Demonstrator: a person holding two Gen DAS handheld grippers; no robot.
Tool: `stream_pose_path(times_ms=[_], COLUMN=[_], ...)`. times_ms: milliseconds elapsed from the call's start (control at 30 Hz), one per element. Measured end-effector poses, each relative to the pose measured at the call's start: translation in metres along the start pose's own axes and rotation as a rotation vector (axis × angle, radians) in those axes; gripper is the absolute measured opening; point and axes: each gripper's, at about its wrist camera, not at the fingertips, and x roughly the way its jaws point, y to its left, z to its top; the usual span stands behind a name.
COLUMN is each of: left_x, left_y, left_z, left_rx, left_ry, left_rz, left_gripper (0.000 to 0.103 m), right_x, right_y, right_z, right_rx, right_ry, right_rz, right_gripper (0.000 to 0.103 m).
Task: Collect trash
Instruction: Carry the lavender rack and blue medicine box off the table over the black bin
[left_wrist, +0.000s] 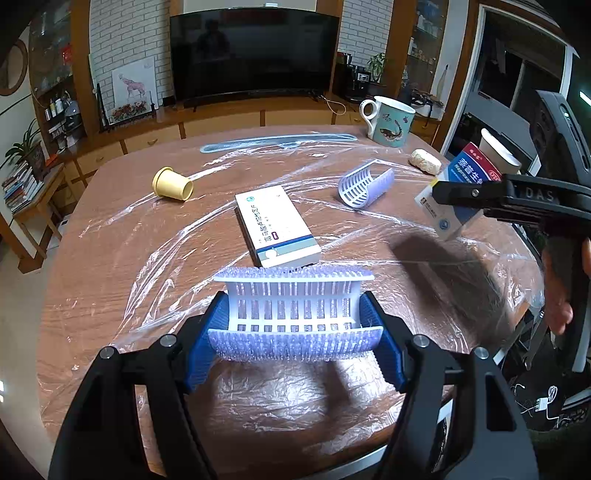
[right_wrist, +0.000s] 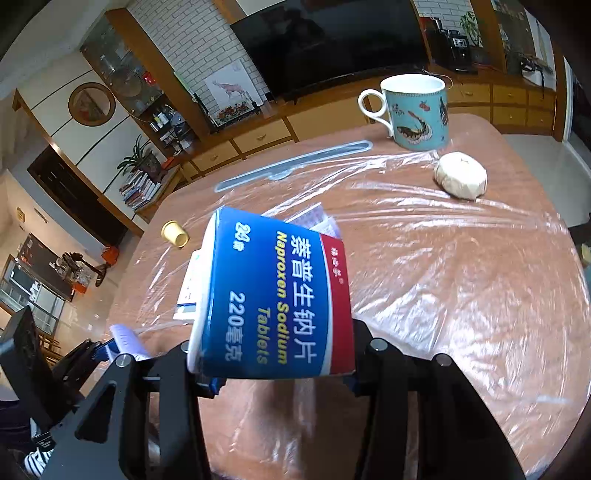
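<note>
My left tool grips a white slotted brush piece; my right tool grips the Naproxen box. On the surface remain another medicine box, yellow cup, second brush piece.

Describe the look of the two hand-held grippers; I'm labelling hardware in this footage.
The left hand-held gripper has matte black angular linkage arms with silver round pivot bolts and blue ribbed pads. The right hand-held gripper has the same black frame and silver bolts; seen from the left wrist, its body bears raised letters "DAS". A bare hand holds it.
</note>
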Motion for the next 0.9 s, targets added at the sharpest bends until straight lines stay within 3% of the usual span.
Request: stream_pose_path(times_ms=[500,900], left_x=[-0.013,-0.031], left_y=[-0.003,-0.027], left_z=[-0.014,-0.025], left_rx=[0.026,-0.046], left_ry=[0.014,-0.013], left_rz=[-0.046,0.030], left_gripper=[0.072,0.072], right_x=[-0.028,-0.047], right_y=[0.030,0.032], right_z=[-0.044,-0.058], right_rx=[-0.002,-0.098], right_ry=[0.006,0.036], right_rz=[-0.004,0.095], right_gripper=[0.045,0.045])
